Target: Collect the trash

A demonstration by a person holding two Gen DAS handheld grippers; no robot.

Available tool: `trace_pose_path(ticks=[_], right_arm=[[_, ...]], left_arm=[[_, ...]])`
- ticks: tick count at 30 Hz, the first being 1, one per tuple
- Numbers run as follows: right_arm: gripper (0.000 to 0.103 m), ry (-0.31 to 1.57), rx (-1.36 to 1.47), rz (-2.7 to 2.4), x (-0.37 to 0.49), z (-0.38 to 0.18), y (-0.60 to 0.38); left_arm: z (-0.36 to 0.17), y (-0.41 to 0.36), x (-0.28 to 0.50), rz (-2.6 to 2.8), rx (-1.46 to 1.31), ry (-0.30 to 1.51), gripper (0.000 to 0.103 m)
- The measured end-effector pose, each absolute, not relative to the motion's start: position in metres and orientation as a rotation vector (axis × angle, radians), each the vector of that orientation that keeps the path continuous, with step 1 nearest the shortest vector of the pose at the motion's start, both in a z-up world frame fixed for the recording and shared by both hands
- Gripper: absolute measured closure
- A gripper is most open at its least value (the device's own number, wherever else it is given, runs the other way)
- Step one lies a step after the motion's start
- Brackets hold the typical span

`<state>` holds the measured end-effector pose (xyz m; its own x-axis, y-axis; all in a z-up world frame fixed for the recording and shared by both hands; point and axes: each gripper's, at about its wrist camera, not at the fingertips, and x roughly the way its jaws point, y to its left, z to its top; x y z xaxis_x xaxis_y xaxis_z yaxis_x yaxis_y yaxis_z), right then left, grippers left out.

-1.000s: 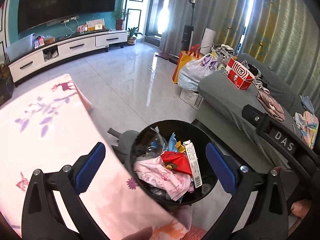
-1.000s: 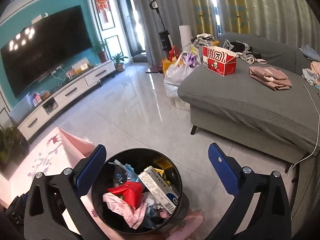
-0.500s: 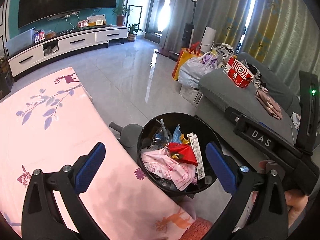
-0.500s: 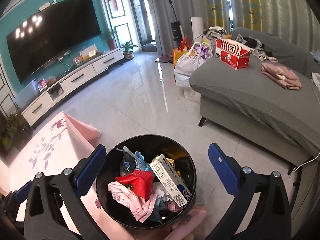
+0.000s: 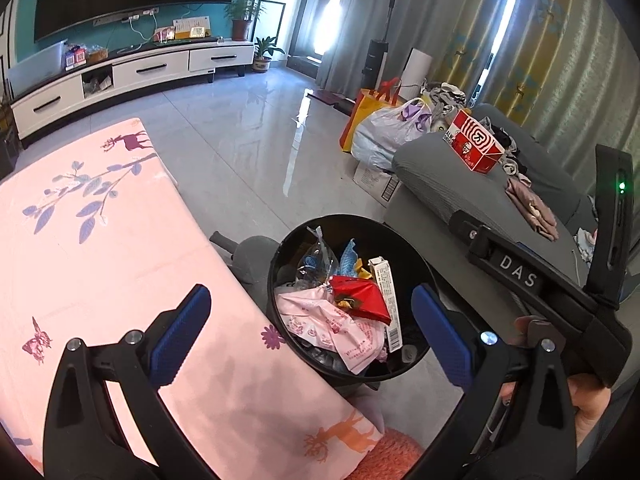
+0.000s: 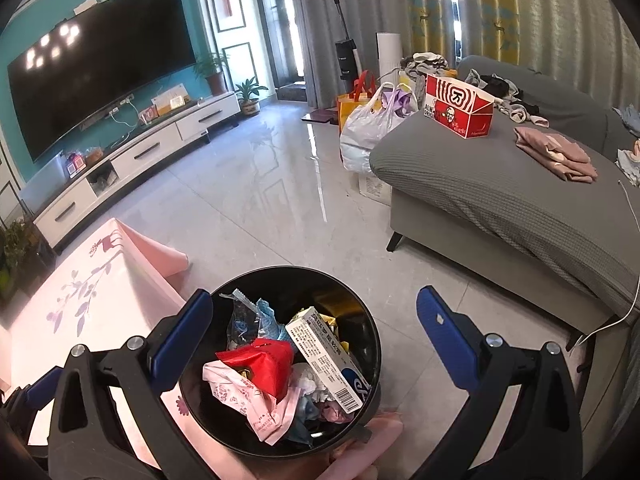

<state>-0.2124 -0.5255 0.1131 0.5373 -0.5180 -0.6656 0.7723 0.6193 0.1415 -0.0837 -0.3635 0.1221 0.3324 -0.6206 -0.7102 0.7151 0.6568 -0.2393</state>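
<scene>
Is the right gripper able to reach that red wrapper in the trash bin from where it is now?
Probably yes. The right gripper hangs open above the bin, and the red wrapper lies on top, uncovered.

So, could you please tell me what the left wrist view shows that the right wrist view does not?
Only the left wrist view shows the right gripper's body marked DAS from outside. Only the right wrist view shows the sofa's leg and a white cable. Both share the black trash bin holding a red wrapper, the pink tablecloth, and open, empty grippers, left and right.
</scene>
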Motion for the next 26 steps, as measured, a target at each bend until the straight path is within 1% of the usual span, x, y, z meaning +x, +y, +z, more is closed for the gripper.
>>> trace_pose_path(ticks=[12, 26], right_arm=[[0.003, 0.646, 0.44, -0.822, -0.212, 0.111, -0.531], [0.003, 0.656, 0.434, -0.825, -0.216, 0.107, -0.536]], left_arm=[[0.116, -0.36, -0.081, -0.85, 0.14, 0.891, 0.003], [0.116, -0.36, -0.085, -0.831, 0.155, 0.877, 0.003]])
